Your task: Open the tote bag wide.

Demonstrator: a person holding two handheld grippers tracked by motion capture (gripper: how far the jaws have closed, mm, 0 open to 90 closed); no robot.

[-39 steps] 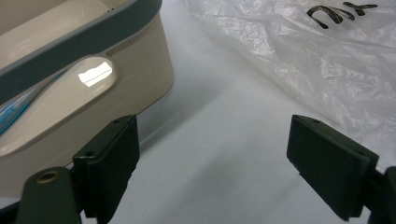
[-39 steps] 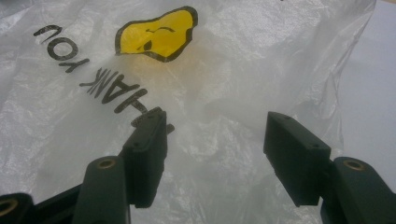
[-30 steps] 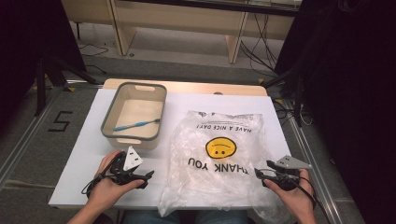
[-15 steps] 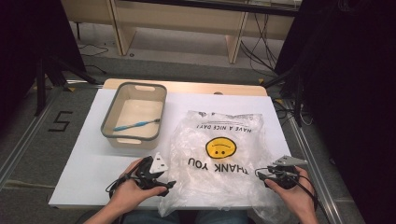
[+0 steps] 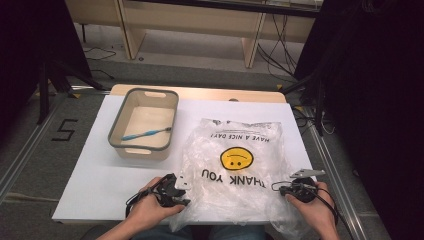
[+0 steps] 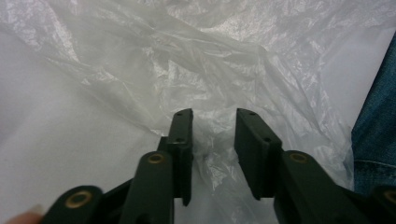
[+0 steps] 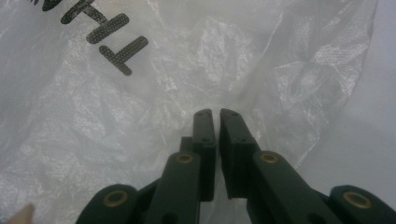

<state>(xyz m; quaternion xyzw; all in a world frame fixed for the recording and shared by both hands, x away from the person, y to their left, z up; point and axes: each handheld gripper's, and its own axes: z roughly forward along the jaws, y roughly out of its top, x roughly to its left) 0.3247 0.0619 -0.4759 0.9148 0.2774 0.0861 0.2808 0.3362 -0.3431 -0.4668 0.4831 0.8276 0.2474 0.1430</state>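
A: Item one, plastic bag [image 5: 235,170]. Where does it lie?

B: Flat and crumpled on the white surface [image 5: 95,170], from mid-surface to the near edge, printing upside down to the person. Its near corners hang past that edge.

A: Item two, left gripper [image 5: 176,196].

B: At the bag's near-left corner, by the near edge. Its jaws have just been closing; the fingers [image 6: 183,140] stand apart with a fold of film bunched in the gap, not clearly pressed.

A: Item three, right gripper [image 5: 286,189].

B: At the bag's near-right corner. Jaws have just been closing; the fingers [image 7: 205,140] are nearly together, pinching thin film at the tips.

A: Why one at each corner?

B: Likely to take both near corners, so the bag can be lifted or spread evenly without slumping to one side.

A: Item four, other contents.

B: Grey bin [image 5: 116,131] toward the far-left corner, holding a blue toothbrush [image 5: 145,134]. Just apart from the bag's far-left side.

A: Open room?

B: Bare surface at the near-left, left of the bag. The right edge runs close beside the bag, so little margin there.
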